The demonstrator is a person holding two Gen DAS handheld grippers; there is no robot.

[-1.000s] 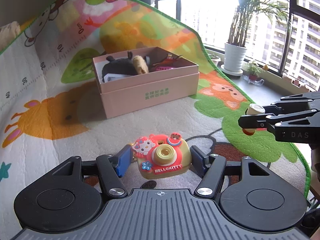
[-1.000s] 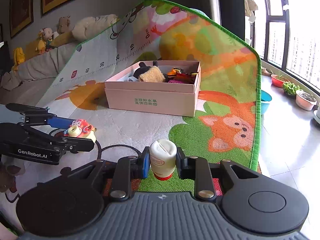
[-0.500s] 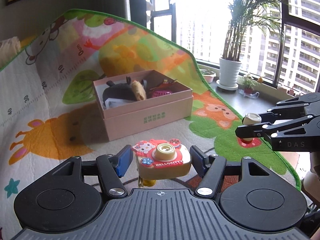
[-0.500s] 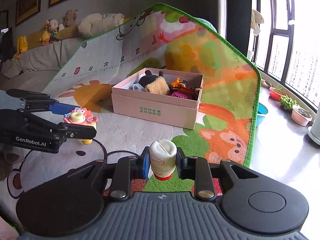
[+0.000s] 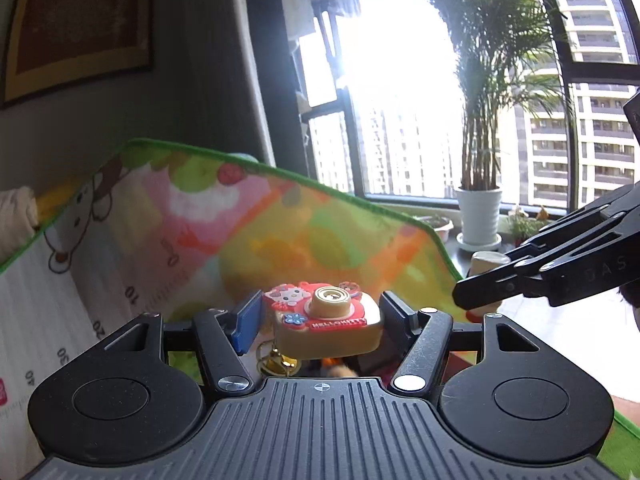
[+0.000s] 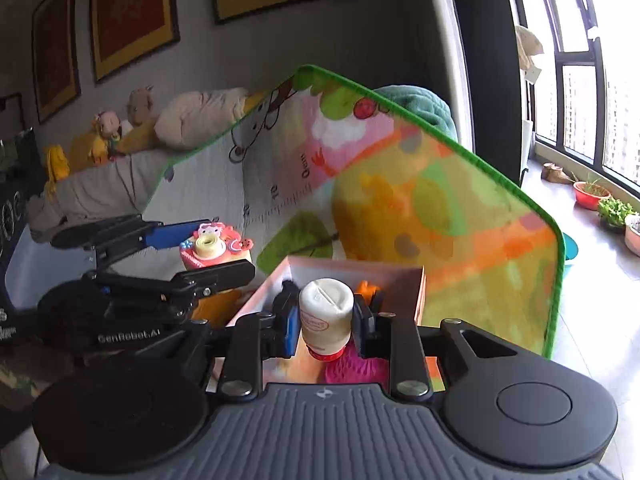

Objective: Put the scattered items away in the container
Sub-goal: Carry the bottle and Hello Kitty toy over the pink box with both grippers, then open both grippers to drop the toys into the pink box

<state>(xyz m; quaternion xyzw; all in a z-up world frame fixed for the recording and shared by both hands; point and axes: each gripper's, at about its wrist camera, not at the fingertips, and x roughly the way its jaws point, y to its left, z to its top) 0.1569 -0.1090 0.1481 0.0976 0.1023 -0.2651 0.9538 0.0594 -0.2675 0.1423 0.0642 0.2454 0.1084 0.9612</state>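
Jaws of left gripper (image 5: 320, 316) clamp toy camera (image 5: 326, 320), carried left of pink box (image 6: 352, 280). Jaws of right gripper (image 6: 326, 320), narrow, grip white bottle (image 6: 326, 316) upside down above the box. Play mat (image 6: 420, 200) rises behind the box.

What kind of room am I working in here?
Most likely a high-rise apartment living room: a children's play mat on the floor, stuffed toys on a sofa, and tall windows facing apartment towers.

Left tool (image 5: 320, 320) & right tool (image 6: 325, 322) — both clamped, seemingly level-ish.
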